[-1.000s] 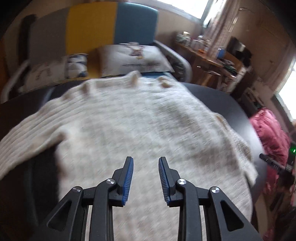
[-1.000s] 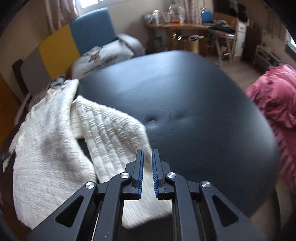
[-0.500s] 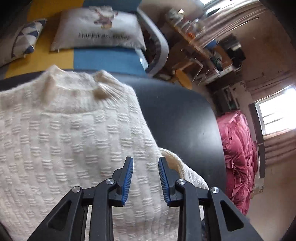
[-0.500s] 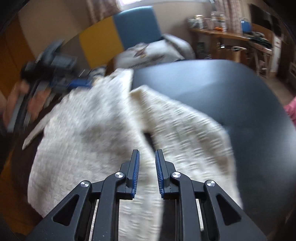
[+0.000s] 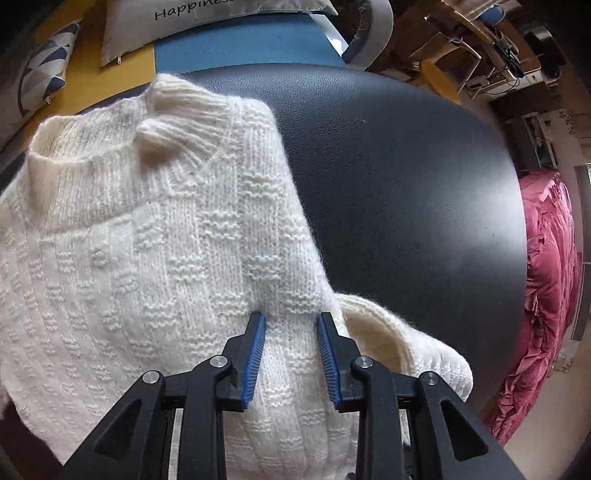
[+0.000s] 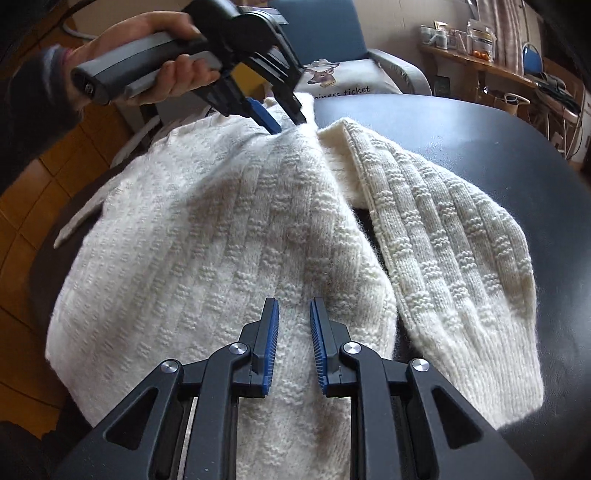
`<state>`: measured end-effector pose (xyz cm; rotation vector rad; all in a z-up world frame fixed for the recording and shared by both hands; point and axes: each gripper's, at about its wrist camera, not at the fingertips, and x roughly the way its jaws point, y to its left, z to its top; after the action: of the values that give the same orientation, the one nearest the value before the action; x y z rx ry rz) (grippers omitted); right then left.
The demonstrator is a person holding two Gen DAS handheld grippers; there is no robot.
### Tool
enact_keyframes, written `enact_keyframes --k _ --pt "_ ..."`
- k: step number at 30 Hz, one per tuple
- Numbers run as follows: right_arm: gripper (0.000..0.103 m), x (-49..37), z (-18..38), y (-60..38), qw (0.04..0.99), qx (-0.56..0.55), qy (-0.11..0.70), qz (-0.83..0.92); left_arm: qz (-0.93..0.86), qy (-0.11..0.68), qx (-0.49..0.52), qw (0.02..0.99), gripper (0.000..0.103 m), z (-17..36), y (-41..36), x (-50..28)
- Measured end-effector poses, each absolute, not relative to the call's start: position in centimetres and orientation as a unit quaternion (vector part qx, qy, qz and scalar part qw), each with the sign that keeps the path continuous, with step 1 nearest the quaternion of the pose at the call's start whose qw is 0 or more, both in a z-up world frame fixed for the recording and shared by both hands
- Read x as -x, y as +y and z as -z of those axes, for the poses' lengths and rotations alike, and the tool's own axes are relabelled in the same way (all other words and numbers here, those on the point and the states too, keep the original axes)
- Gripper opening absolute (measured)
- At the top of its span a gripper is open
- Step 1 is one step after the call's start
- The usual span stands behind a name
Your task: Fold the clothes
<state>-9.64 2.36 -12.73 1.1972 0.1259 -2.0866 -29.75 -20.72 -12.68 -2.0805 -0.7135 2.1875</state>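
1. Here, a cream knit sweater (image 5: 155,236) lies spread on a round black tabletop (image 5: 406,177), collar (image 5: 173,110) toward the far edge.
2. The left tongs (image 5: 291,317) stand apart, blue pads (image 5: 255,354) either side of a raised ridge of knit at the shoulder, near where the sleeve joins the body. The tips press into the fabric, but the pads have not closed on it.
3. In the right wrist view the same left tongs (image 6: 286,123) dig into the sweater (image 6: 207,236) at its far end, held by a hand (image 6: 162,55) wrapped around a grey grip, with a dark sleeve (image 6: 33,96) at the wrist.
4. The right tongs (image 6: 293,306) are also apart, a narrow gap between the pads (image 6: 269,343), poised over the lower part of the body panel close to its right edge. Whether the tips touch the knit I cannot tell.
5. A sleeve (image 6: 443,251) runs down the right side of the body, lying flat on the tabletop (image 6: 498,147), its cuff nearest the camera. A dark gap of tabletop shows between sleeve and body.
6. In the left wrist view the sleeve's (image 5: 402,343) edge curls up just right of the tongs.
7. Beyond the tabletop sit a blue and yellow sofa (image 5: 240,40) with a printed cushion (image 5: 207,22), and a pink bedspread (image 5: 546,295) at the right.
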Motion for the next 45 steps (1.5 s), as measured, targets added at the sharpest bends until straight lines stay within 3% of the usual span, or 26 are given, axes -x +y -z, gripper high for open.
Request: enact_keyframes --k 9,17,24,28,30,35,42,45 --pt "0.019 9.2 8.0 -1.0 0.421 -0.415 0.066 0.804 -0.708 -0.215 0.672 0.03 0.029 12.9 -20.5 29.8" --pt "0.019 9.6 10.8 -0.7 0.381 -0.465 0.053 0.797 -0.779 -0.194 0.595 0.031 0.027 11.6 -25.3 23.1" --pt "0.019 10.5 11.3 0.3 0.346 -0.483 0.045 0.803 -0.801 -0.211 0.557 0.062 0.026 15.1 -27.4 21.5" --pt "0.019 10.4 11.2 -0.3 0.339 -0.487 0.065 0.802 -0.81 -0.163 0.562 0.04 0.012 17.7 -26.6 21.4" --pt "0.019 10.6 10.6 -0.4 0.342 -0.483 0.075 0.802 -0.817 -0.194 0.541 0.048 0.009 18.2 -27.8 20.6" --pt "0.019 13.6 7.8 0.2 0.342 -0.468 0.075 0.811 -0.803 -0.277 0.523 0.071 0.004 19.5 -30.7 20.1" --pt "0.019 20.4 5.5 -1.6 0.316 -0.468 0.106 0.819 -0.825 -0.206 0.524 0.06 0.003 19.2 -28.8 19.8" --pt "0.019 24.4 6.4 -2.9 0.318 -0.49 0.108 0.804 -0.825 -0.218 0.517 0.061 0.003 18.7 -28.7 18.7"
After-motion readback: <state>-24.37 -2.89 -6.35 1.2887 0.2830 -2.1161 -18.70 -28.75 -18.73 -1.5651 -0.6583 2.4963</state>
